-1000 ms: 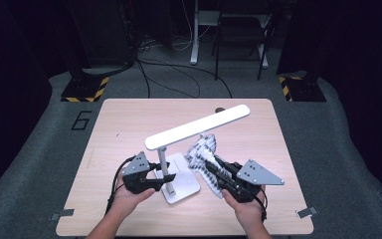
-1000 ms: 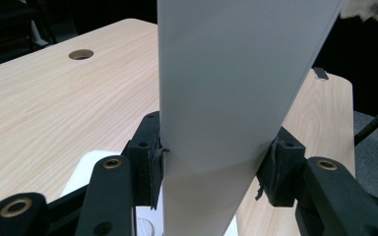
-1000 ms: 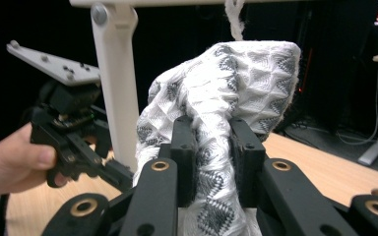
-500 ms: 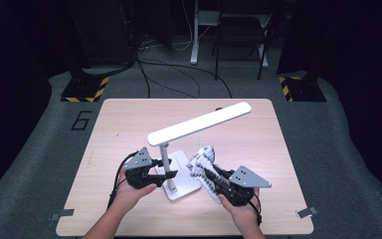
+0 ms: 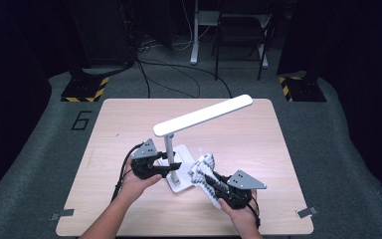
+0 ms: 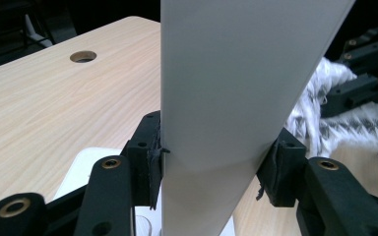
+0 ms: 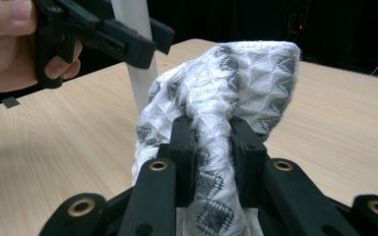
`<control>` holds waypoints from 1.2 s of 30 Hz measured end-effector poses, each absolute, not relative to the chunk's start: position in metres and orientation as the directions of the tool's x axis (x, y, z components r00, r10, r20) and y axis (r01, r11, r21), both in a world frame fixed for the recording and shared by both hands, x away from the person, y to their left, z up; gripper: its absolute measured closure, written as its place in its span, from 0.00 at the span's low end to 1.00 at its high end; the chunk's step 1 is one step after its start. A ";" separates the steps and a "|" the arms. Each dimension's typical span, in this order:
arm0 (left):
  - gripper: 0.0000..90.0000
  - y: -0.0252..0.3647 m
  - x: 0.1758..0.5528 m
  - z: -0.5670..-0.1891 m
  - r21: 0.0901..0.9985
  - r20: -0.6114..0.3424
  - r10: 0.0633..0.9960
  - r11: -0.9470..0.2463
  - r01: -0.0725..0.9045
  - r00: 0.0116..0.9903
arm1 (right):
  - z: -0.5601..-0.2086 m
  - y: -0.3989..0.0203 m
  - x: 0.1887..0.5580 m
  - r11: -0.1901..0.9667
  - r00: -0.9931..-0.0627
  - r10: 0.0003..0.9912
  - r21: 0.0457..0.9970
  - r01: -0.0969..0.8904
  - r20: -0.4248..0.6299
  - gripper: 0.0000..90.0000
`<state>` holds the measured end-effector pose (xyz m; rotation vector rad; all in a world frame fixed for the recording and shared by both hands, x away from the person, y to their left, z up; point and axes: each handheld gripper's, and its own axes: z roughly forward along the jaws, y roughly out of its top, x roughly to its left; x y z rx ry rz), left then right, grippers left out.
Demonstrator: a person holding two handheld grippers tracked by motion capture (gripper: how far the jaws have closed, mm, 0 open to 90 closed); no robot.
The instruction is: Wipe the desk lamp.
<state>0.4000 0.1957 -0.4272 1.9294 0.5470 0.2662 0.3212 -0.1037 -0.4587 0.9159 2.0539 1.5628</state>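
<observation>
From above, our left gripper (image 5: 171, 167) clamps the lamp (image 5: 169, 148) post, which stands upright on the table (image 5: 129, 119); our right gripper (image 5: 210, 180) pinches a cloth (image 5: 202, 169) just right of the base, nearer it

Left gripper view: pads squeeze the post (image 6: 216, 123)

Right gripper view: cloth (image 7: 236, 73) bunched between jaws, post beyond it

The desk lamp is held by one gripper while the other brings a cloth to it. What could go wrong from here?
1. The left gripper clamps only the thin post of the desk lamp; a hard wipe could twist the post between the fingers or tip the lamp.
2. The cloth, bunched in the right gripper, hangs loose and could snag on the lamp base.
3. The long head overhangs the table, so a shove could swing it.
</observation>
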 end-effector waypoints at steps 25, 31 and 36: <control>0.36 0.212 0.395 -0.418 0.913 -0.090 0.561 -0.285 0.293 0.823 | -0.484 -0.094 0.329 0.207 -0.730 0.675 0.924 0.322 0.103 0.82; 0.35 0.242 0.370 -0.423 0.912 -0.100 0.592 -0.267 0.311 0.800 | -0.488 -0.085 0.327 0.245 -0.768 0.632 0.914 0.323 0.103 0.82; 0.35 0.264 0.353 -0.436 0.903 -0.144 0.635 -0.229 0.363 0.759 | -0.491 -0.076 0.327 0.269 -0.793 0.601 0.909 0.319 0.100 0.82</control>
